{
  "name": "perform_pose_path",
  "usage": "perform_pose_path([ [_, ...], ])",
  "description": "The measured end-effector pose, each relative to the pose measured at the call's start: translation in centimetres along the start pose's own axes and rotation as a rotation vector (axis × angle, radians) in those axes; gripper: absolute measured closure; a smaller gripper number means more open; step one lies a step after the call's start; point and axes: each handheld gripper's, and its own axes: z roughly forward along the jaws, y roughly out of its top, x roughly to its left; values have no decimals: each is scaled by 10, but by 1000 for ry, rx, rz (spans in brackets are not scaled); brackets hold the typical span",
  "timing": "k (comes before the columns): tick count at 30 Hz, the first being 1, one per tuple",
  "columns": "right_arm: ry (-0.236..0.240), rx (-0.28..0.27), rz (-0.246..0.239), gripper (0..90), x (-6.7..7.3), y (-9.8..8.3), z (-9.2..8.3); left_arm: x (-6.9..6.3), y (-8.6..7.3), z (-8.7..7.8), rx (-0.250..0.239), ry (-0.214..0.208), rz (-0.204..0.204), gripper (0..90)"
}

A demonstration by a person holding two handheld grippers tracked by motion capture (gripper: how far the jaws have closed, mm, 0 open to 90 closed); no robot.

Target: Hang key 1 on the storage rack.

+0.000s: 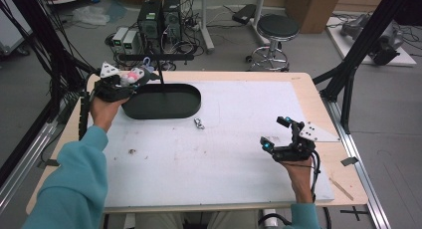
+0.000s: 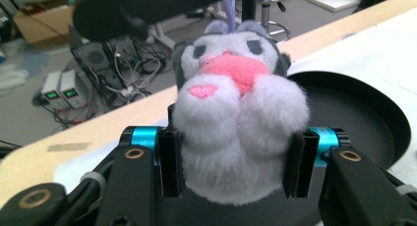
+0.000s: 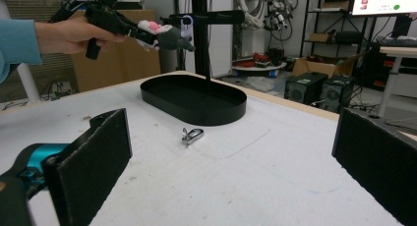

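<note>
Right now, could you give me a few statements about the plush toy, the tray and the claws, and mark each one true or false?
1. The left claw grips the plush toy between its pads. True.
2. The plush toy lies flat inside the black oval tray. False: it is held in the air at the tray's edge, beside the black stand.
3. The right claw holds the metal clip. False: its jaws stand open and empty, and the clip lies on the white mat.
4. The tray holds nothing. True.
5. The toy's nose is green. False: it is pink.
</note>
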Motion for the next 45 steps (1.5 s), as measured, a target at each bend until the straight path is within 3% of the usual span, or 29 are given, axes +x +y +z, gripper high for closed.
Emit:
perform_pose_path([
  [3, 2, 6, 5, 6, 1, 0, 0, 1, -2, 0, -1, -4, -13, 522],
  [7, 2, 5, 4, 6, 0, 0, 1, 2, -6, 2, 2, -22, 23, 445],
  [10, 2, 6, 2, 6, 0, 0, 0, 4, -9, 4, -31, -65, 34, 220],
  [12, 1, 5, 4, 6, 0, 0, 0, 6, -10, 4, -77, -132, 20, 33],
  [13, 1, 5, 4, 7, 0, 0, 0, 6, -11, 3, -101, -160, 15, 17],
  [14, -1, 4, 4, 6, 0, 0, 0, 6, -12, 1, -121, -180, 16, 17],
  [16, 1, 2, 7, 7, 0, 0, 0, 6, -13, -3, -150, -173, 29, 17],
  [22, 4, 2, 7, 6, -1, 0, 0, 5, -19, -21, -193, -215, 2, 17],
  [25, 5, -1, 13, 6, 0, 0, -1, 2, -24, -34, -253, -229, 0, 17],
  [32, 8, 13, 6, 6, 1, -1, 2, -6, -38, -57, -338, -280, -5, 17],
  [45, -21, 11, 30, 6, 1, -14, -7, -23, -60, -73, -386, -382, 23, 17],
])
